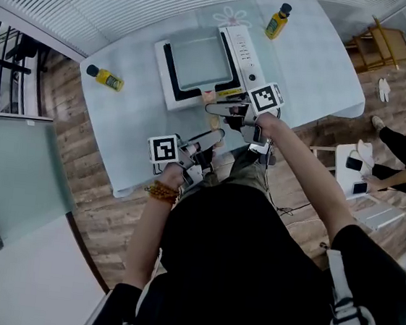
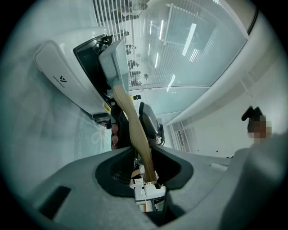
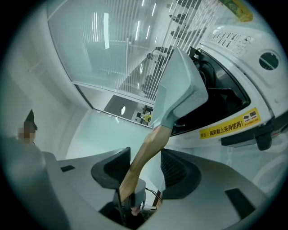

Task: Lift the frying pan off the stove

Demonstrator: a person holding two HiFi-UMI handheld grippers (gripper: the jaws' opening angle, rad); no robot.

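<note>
A square grey frying pan (image 1: 200, 62) lies over the black top of a white stove (image 1: 248, 54) on the table. Its wooden handle (image 1: 213, 121) points toward me. My left gripper (image 1: 209, 141) is shut on the handle's near end; in the left gripper view the handle (image 2: 130, 121) runs from the left gripper (image 2: 144, 155) up to the pan (image 2: 114, 63). My right gripper (image 1: 220, 110) straddles the handle closer to the pan. In the right gripper view the right gripper (image 3: 145, 155) is open, with gaps either side of the handle (image 3: 135, 173) below the pan (image 3: 180, 90).
The table (image 1: 133, 136) has a pale blue cloth. One yellow bottle (image 1: 277, 21) stands at the far edge beyond the stove, another (image 1: 105, 77) left of it. To the right, on the wooden floor, are a person's legs (image 1: 402, 144) and a wooden frame (image 1: 377, 43).
</note>
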